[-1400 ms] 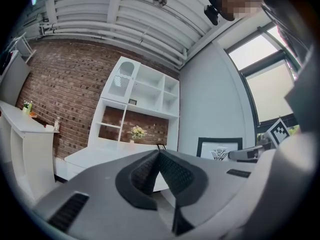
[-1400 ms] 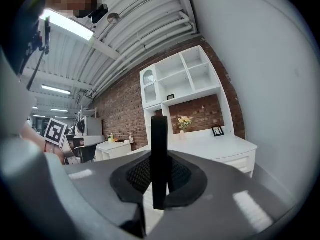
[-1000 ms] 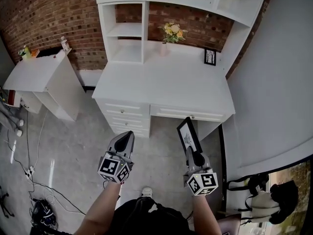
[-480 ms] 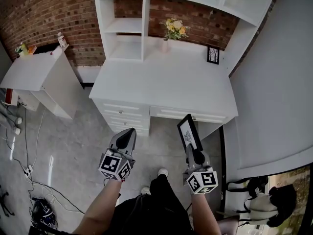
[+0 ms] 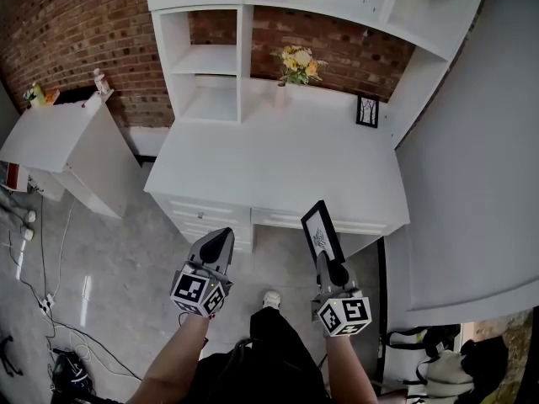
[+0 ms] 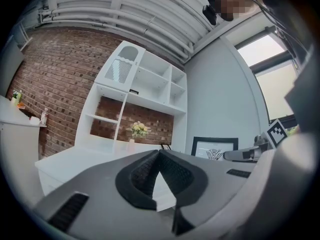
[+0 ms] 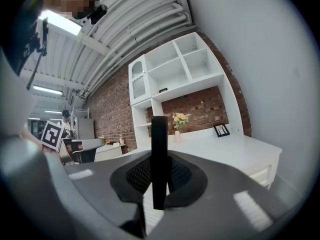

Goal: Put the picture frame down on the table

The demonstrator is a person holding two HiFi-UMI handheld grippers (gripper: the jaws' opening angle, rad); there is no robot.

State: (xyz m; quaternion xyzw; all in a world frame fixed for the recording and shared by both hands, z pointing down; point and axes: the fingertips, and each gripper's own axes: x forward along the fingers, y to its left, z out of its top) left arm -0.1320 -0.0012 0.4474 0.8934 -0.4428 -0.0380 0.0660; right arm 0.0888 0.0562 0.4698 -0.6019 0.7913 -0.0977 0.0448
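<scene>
A black picture frame (image 5: 322,231) with a white print stands up from my right gripper (image 5: 328,263), which is shut on its lower edge; in the right gripper view the frame (image 7: 159,159) shows edge-on between the jaws. It hangs in the air just short of the front edge of the white desk (image 5: 278,162). My left gripper (image 5: 217,244) is shut and holds nothing, level with the right one and to its left. In the left gripper view the frame (image 6: 214,148) shows at the right, facing the camera.
At the back of the desk stand a vase of yellow flowers (image 5: 294,64) and a small black frame (image 5: 367,109), under white shelves (image 5: 206,66). A white side cabinet (image 5: 63,146) is at the left. Cables (image 5: 34,301) lie on the floor. A grey wall (image 5: 472,141) rises at the right.
The desk has drawn nearer in the head view as the person steps forward. Both grippers keep their hold and spacing; the frame now sits close to the desk's front edge.
</scene>
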